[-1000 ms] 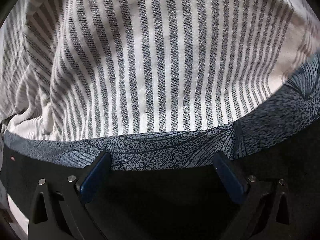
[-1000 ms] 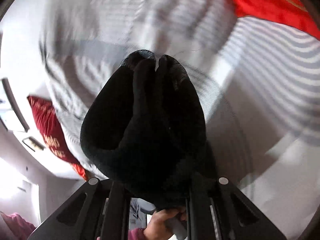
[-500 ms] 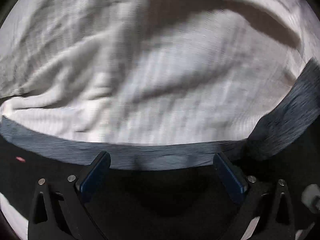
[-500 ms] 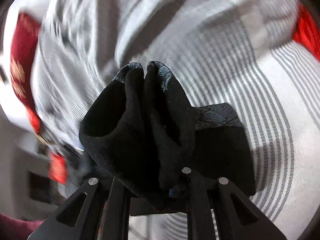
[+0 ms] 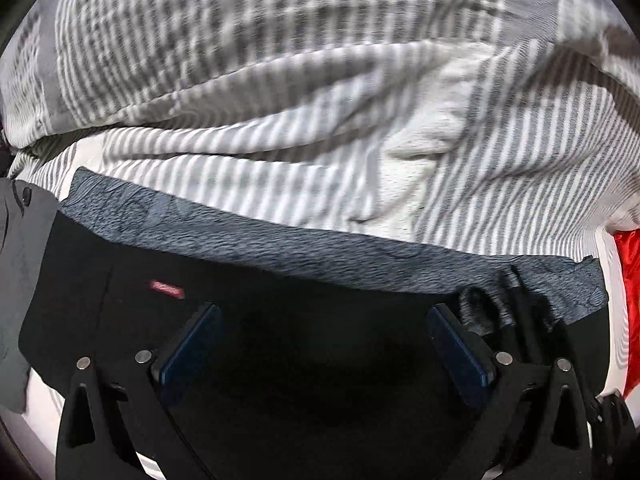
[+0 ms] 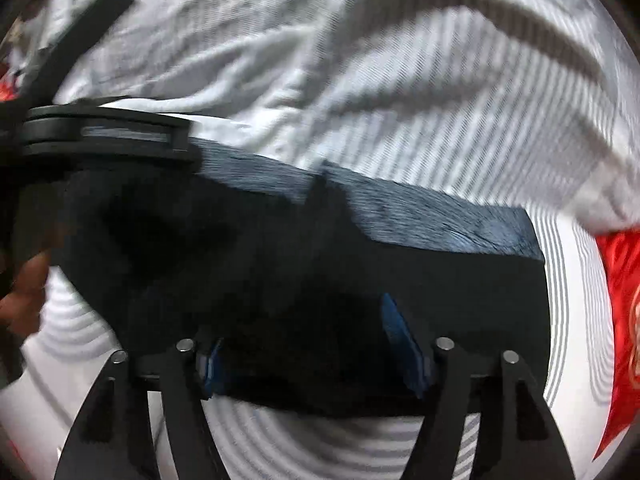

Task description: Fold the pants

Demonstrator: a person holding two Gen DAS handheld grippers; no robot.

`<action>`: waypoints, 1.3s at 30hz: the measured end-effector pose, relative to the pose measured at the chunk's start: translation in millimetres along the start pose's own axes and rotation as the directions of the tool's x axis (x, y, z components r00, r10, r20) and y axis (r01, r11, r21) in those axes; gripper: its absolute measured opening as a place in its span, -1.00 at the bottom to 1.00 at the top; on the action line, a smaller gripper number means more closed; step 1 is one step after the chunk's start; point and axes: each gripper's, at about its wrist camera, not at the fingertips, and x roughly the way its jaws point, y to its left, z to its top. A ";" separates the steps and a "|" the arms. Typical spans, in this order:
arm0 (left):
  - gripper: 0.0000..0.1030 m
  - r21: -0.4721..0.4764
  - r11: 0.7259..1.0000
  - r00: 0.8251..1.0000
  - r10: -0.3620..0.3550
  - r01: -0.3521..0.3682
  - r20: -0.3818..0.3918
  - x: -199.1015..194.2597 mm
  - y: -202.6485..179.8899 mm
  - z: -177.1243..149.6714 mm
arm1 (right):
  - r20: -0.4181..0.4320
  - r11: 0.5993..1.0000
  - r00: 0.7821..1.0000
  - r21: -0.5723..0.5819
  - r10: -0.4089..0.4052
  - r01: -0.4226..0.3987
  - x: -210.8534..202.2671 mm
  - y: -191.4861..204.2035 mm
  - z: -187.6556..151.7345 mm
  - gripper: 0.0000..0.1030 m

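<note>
The black pants [image 5: 280, 320] with a grey-blue patterned waistband [image 5: 320, 248] lie flat on a grey-and-white striped bedsheet [image 5: 320, 120]. My left gripper [image 5: 324, 320] is open, its blue pads spread just above the black cloth. A small red label [image 5: 166, 290] shows on the pants. In the right wrist view the pants [image 6: 320, 272] lie folded with the waistband [image 6: 440, 224] at the far edge. My right gripper [image 6: 312, 340] is open over the cloth. The left gripper's body [image 6: 104, 136] shows at the left there.
A red cloth lies at the right edge of the bed [image 6: 616, 300] and shows in the left wrist view [image 5: 630, 280]. A grey garment [image 5: 16, 280] lies at the left. The person's hand [image 6: 24, 288] is at the left. The sheet is wrinkled beyond the waistband.
The right gripper, shut on bunched black pants a moment ago, has opened and the pants now lie flat on the bed. The left gripper stayed open and shifted along the waistband.
</note>
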 end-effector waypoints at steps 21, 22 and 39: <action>1.00 0.293 0.938 0.980 -0.159 0.187 -0.115 -3.3 -107.4 5.4 | 0.132 0.977 0.987 -0.178 -0.098 0.120 -48.6 5.0 -25.6 0.28; 1.00 0.283 0.936 0.975 -0.179 0.211 -0.133 -1.0 -108.9 7.0 | 0.133 0.974 0.986 -0.185 -0.104 0.128 -47.3 5.9 -25.3 0.26; -0.19 0.188 0.897 0.900 -0.348 0.401 -0.262 42.6 -164.6 7.7 | 0.068 0.948 0.996 -0.307 -0.065 0.083 -5.1 17.2 -13.4 -0.81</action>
